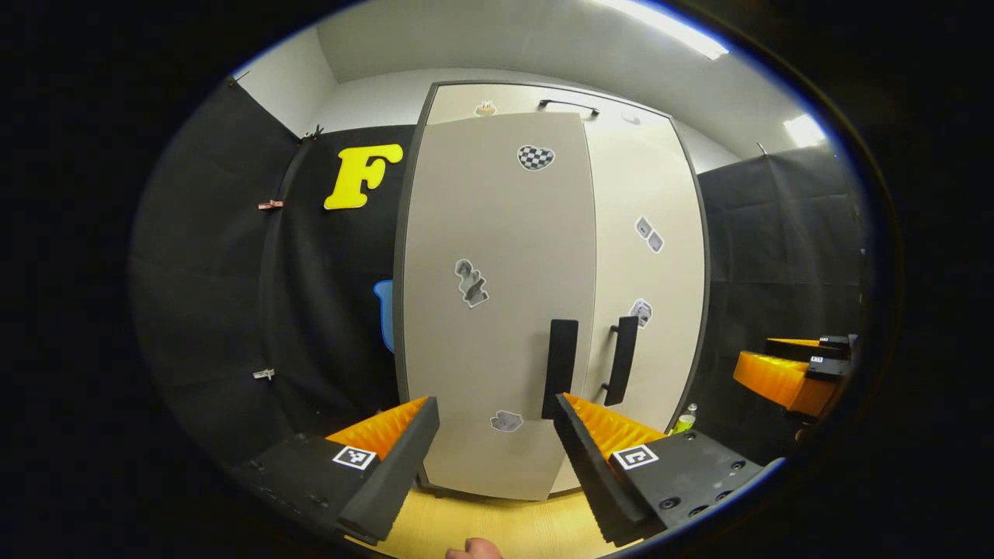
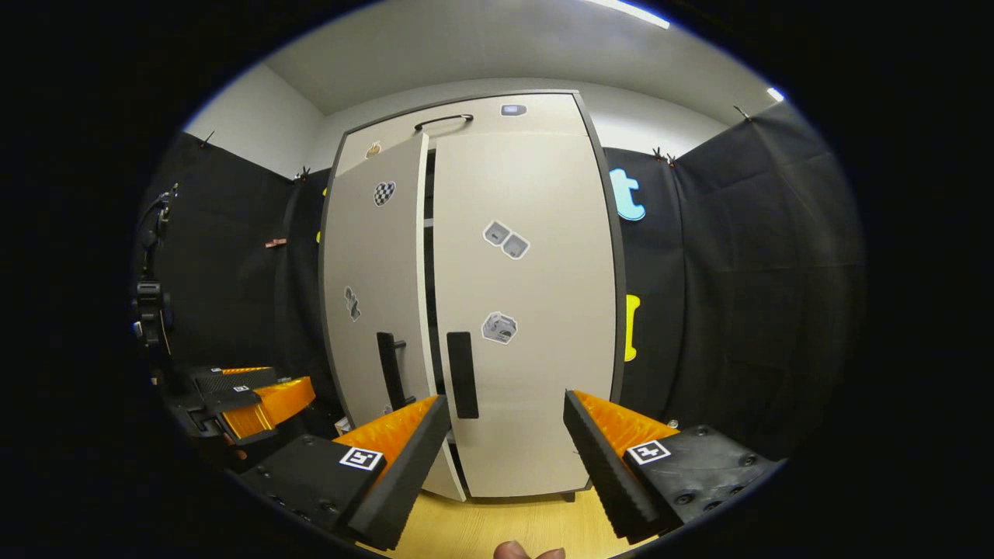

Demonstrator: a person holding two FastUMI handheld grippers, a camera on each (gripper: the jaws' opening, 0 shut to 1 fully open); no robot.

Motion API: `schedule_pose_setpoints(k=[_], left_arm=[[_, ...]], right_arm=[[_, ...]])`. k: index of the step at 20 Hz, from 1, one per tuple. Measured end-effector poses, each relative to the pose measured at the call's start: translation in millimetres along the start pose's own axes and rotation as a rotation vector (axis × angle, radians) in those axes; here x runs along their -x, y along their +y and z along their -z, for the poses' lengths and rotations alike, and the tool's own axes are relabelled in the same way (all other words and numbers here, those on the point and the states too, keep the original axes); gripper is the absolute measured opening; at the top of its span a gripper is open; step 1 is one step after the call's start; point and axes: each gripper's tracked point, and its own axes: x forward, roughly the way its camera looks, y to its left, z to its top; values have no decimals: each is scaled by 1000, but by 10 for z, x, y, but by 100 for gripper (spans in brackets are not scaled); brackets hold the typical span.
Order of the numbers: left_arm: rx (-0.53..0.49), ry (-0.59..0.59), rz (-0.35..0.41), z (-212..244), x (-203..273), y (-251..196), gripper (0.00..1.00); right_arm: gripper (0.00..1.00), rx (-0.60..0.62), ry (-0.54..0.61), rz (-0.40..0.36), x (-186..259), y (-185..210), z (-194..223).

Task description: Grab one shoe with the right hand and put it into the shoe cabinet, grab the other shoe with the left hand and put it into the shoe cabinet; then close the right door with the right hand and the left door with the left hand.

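- The shoe cabinet (image 2: 474, 295) stands against the black booth wall; judging by the shut right door (image 2: 528, 310), the shoes are probably inside, though I cannot see them.
- The left door (image 2: 377, 303) stands slightly ajar beside the right door, with a dark gap between them. The risk: it gets left unlatched, or it swings back if pushed too hard.
- The left hand-held gripper (image 1: 497, 442) hangs wide open and empty in front of the left door's handle (image 1: 561, 365). Pushing on the handle instead of the flat panel could let a finger snag.
- The right hand-held gripper (image 2: 505, 439) is likewise spread wide, holding nothing, facing the right door. If it drifts toward the gap, the closing left door could strike it.
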Motion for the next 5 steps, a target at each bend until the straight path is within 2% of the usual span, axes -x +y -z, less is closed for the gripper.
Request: schedule_pose_setpoints(k=[3,5], left_arm=[[3,1,4,27,149,4,95],[4,10,16,101,197,-25,95]], right_arm=[[100,12,-4,16,100,-51,12],[98,24,8,24,150,-83,89]])
